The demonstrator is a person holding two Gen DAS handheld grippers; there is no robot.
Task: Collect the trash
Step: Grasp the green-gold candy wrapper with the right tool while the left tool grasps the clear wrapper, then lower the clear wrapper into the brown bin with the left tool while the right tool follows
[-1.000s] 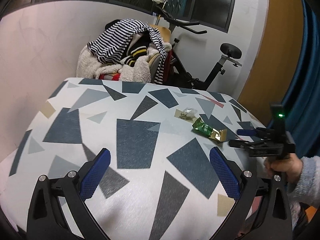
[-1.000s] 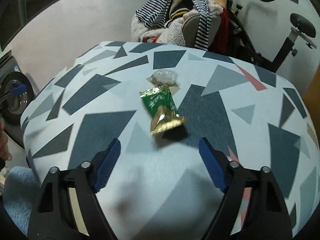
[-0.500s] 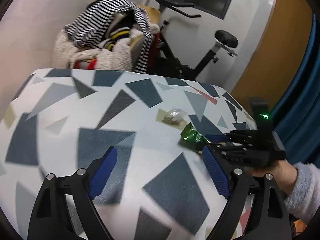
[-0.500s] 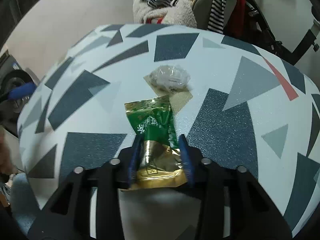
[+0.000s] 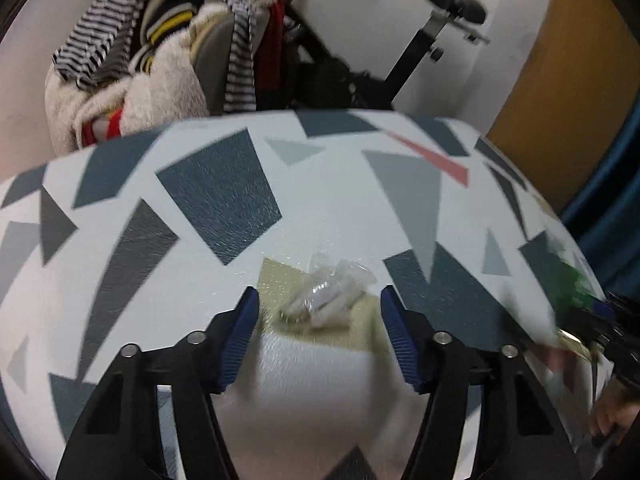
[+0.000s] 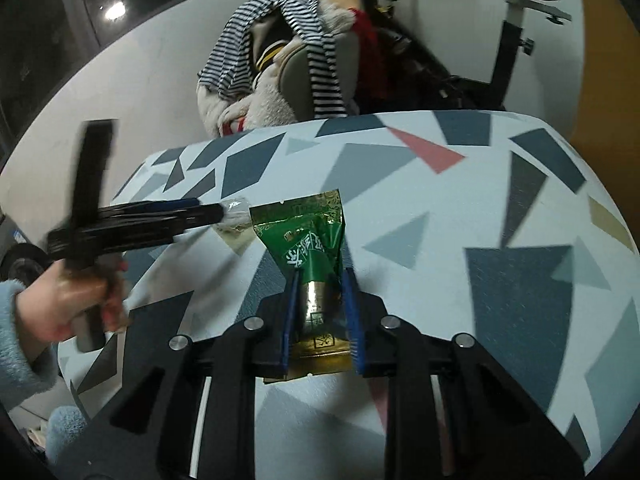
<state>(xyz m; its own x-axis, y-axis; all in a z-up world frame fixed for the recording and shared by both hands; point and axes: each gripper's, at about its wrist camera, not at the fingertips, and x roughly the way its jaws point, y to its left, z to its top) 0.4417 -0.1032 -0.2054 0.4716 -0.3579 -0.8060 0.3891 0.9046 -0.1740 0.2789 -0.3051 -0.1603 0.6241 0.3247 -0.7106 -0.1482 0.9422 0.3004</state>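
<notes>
Now right gripper [image 6: 320,312] fingers pinch the green packet [image 6: 308,240]; left gripper [image 5: 318,326] fingers, closing, seemingly straddle the clear wrapper [image 5: 328,296].

In the left wrist view, the green packet [image 5: 568,280] at the right edge is a motion-blurred smear — the right gripper [image 5: 600,320] there is cut off by the frame. In the right wrist view, the left gripper [image 6: 216,214] is blurred — its fingertips cover part of the clear wrapper [image 6: 236,216].

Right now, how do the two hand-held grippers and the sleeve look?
Each hand-held gripper, left and right, has a black frame with silver bolts and two ribbed blue finger pads. The sleeve is fluffy, pale blue fleece.
</notes>
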